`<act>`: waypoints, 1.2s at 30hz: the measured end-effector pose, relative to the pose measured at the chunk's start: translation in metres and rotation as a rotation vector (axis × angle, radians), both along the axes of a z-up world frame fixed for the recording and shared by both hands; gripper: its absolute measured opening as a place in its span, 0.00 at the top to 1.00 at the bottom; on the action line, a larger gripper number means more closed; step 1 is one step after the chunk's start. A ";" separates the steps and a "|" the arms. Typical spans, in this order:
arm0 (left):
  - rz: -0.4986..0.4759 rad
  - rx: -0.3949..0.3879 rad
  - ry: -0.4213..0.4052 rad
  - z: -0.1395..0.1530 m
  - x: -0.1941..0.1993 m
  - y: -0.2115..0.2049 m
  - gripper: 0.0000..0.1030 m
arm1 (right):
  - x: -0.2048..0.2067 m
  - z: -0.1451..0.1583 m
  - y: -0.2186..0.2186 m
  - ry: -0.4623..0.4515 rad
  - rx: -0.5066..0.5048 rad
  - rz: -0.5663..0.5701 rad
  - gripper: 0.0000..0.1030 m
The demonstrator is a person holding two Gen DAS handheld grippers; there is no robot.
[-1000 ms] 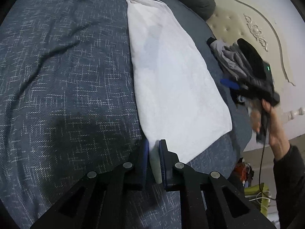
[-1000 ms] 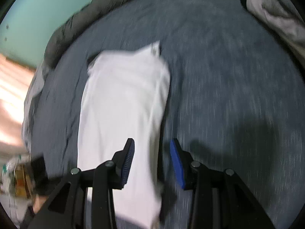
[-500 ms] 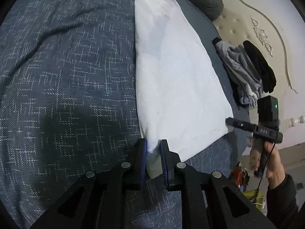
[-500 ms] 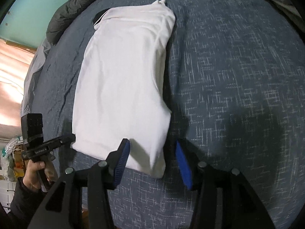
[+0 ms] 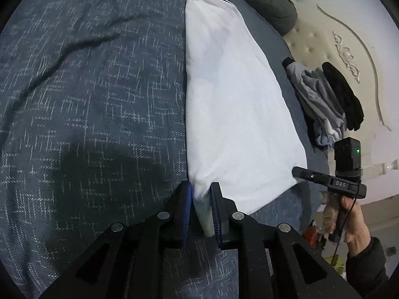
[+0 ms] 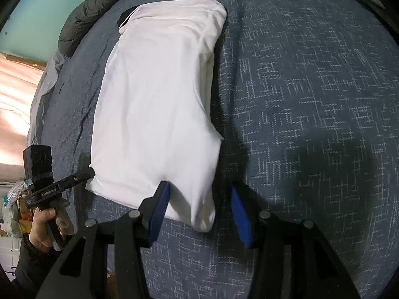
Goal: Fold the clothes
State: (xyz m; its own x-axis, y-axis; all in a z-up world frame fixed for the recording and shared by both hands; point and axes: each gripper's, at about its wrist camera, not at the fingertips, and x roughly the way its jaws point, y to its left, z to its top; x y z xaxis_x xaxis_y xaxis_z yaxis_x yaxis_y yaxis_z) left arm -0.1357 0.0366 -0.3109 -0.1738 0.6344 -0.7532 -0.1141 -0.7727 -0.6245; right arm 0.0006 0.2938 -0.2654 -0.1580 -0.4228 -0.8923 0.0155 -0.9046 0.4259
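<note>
While the white shirt (image 5: pixel 232 114) lies lengthwise on the bed (image 5: pixel 87 99), my left gripper (image 5: pixel 202 209) pinches one near corner; my right gripper (image 6: pixel 199 211), jaws wide, straddles the other. Next I'd close right, then lift both corners toward the collar.

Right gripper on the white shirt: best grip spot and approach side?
Take the near hem corner of the white shirt, the free one opposite the corner the left gripper pinches. It lies thick and folded between the open fingers of the right gripper. Come in low from the bed's near edge, one finger sliding under against the blue bedspread.
</note>
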 end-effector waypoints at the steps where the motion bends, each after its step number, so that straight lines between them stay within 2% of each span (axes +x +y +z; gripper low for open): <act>1: -0.001 -0.003 -0.001 0.000 -0.002 0.003 0.83 | 0.000 0.000 0.000 0.001 0.000 0.002 0.51; 7: -0.008 0.018 -0.011 0.002 -0.005 0.012 0.82 | 0.001 0.003 -0.002 0.021 0.009 0.037 0.52; 11: -0.004 0.029 -0.043 0.000 0.001 0.008 0.82 | 0.000 0.004 -0.009 0.027 0.008 0.054 0.59; 14: -0.014 0.026 -0.058 0.000 0.005 0.006 0.82 | 0.001 0.006 -0.013 0.037 0.018 0.071 0.60; 17: -0.018 0.037 -0.074 -0.001 0.002 0.009 0.76 | -0.001 0.006 -0.022 0.040 0.044 0.089 0.60; 24: -0.035 0.028 -0.057 0.001 -0.008 0.024 0.74 | -0.002 0.014 -0.043 0.059 0.067 0.160 0.60; 27: -0.025 0.036 -0.058 -0.001 -0.010 0.026 0.76 | -0.005 0.007 -0.041 0.034 0.063 0.134 0.60; 30: -0.028 0.038 -0.051 -0.001 -0.010 0.026 0.78 | -0.006 0.002 -0.030 0.020 0.028 0.102 0.66; 33: -0.034 0.037 -0.041 -0.001 -0.011 0.025 0.88 | -0.003 -0.001 -0.028 0.022 0.024 0.102 0.81; 36: -0.044 0.036 -0.023 0.003 -0.010 0.027 0.91 | -0.002 0.000 -0.027 0.032 0.018 0.107 0.88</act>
